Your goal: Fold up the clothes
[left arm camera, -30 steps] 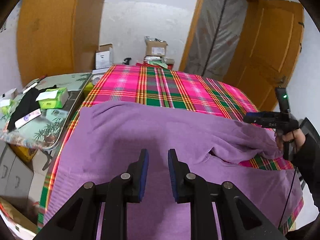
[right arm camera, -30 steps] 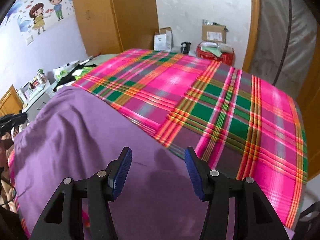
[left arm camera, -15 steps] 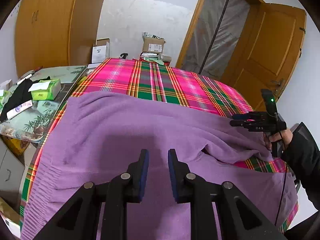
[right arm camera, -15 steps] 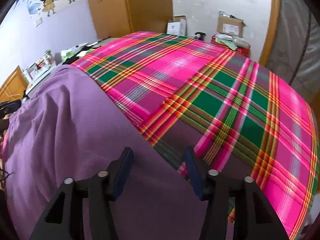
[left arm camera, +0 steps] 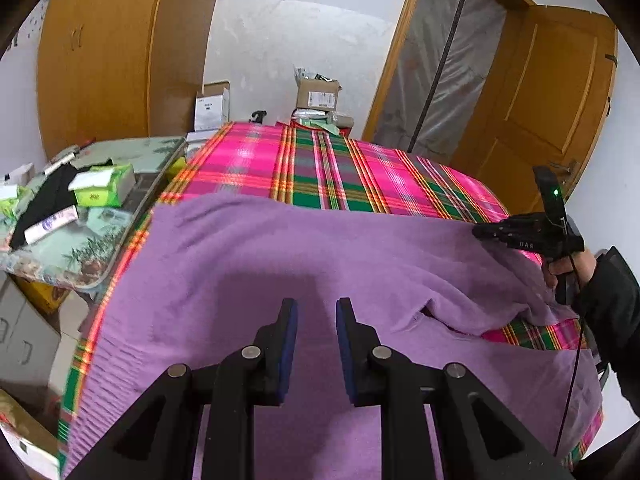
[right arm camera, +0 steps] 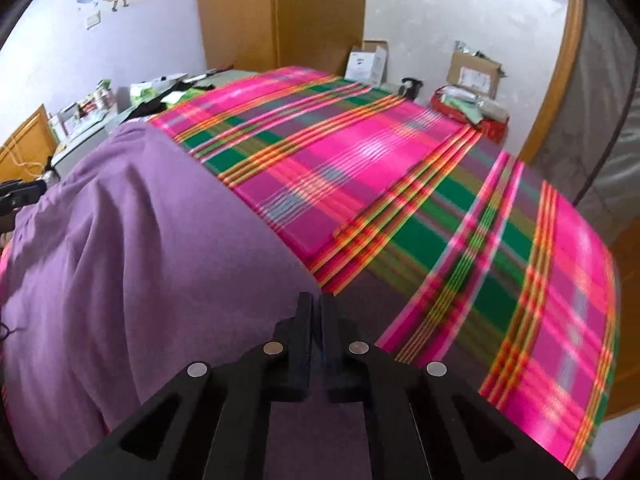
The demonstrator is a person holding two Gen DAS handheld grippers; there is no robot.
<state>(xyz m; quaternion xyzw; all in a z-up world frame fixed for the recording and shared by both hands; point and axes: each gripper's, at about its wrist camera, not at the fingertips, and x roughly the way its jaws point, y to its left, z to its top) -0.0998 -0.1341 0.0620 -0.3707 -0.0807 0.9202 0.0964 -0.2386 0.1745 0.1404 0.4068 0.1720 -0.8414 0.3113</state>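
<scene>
The right gripper [right arm camera: 316, 300], wide apart a second ago, has just closed its jaws until the pads meet at the edge of the soft purple knitted garment [right arm camera: 132, 248]; whether cloth is pinched between them cannot be told (the tips hide it). That garment lies spread over the pink-and-green plaid bed cover [right arm camera: 400, 184], filling the 6 to 9 o'clock part. The left gripper [left arm camera: 316, 308] hangs above the garment, jaws slightly apart, holding nothing.
</scene>
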